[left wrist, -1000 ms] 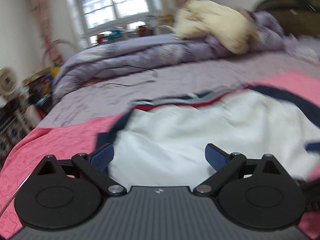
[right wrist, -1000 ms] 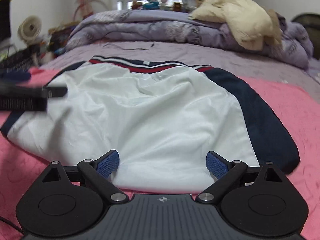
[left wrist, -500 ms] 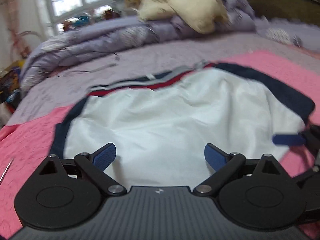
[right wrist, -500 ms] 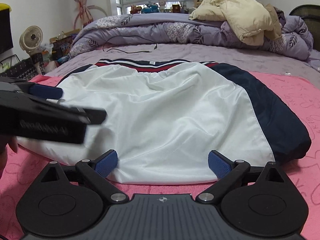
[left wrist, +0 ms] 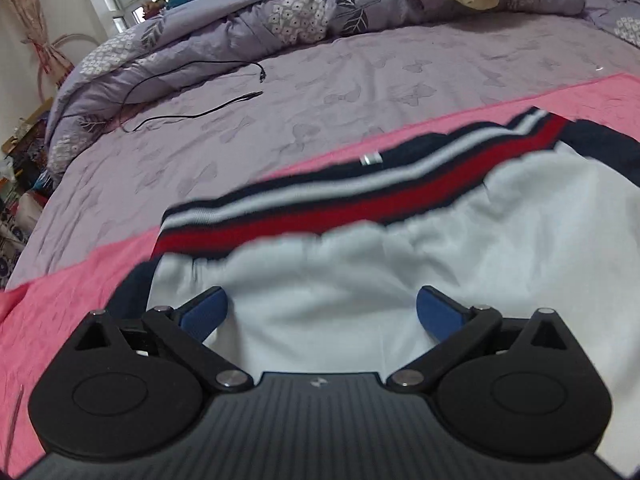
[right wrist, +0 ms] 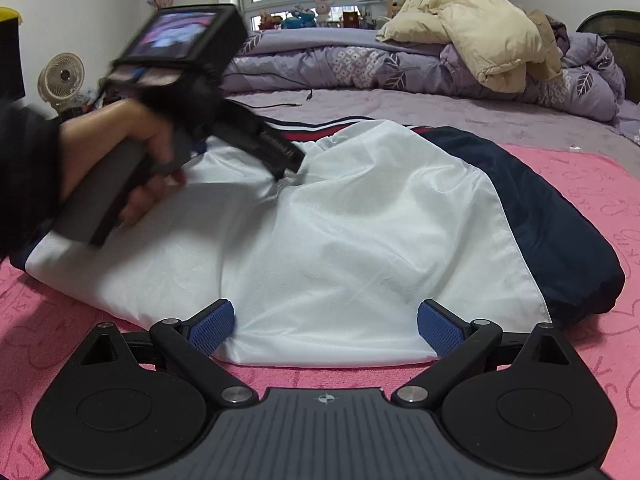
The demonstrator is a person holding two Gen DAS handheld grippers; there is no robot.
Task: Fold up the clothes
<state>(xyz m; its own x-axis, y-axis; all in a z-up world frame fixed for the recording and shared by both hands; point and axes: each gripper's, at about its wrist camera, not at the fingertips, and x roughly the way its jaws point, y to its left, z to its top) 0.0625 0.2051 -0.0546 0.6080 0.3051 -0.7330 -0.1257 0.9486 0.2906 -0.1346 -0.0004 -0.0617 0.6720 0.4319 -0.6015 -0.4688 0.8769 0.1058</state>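
My left gripper (left wrist: 320, 312) over the white, navy-edged garment with red-striped waistband (right wrist: 340, 232), jaws wide and empty, my right gripper (right wrist: 326, 326) at its near hem, jaws just opened wide, garment flat on the pink bedspread (right wrist: 580, 184).

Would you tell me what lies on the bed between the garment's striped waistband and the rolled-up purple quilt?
In the left wrist view, only bare purple sheet and a loose black cable lie between the striped waistband and the quilt.

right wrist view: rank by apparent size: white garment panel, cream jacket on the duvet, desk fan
1. white garment panel
2. cream jacket, though it lies farther back, so its true size is unsure
3. desk fan, smallest, also far
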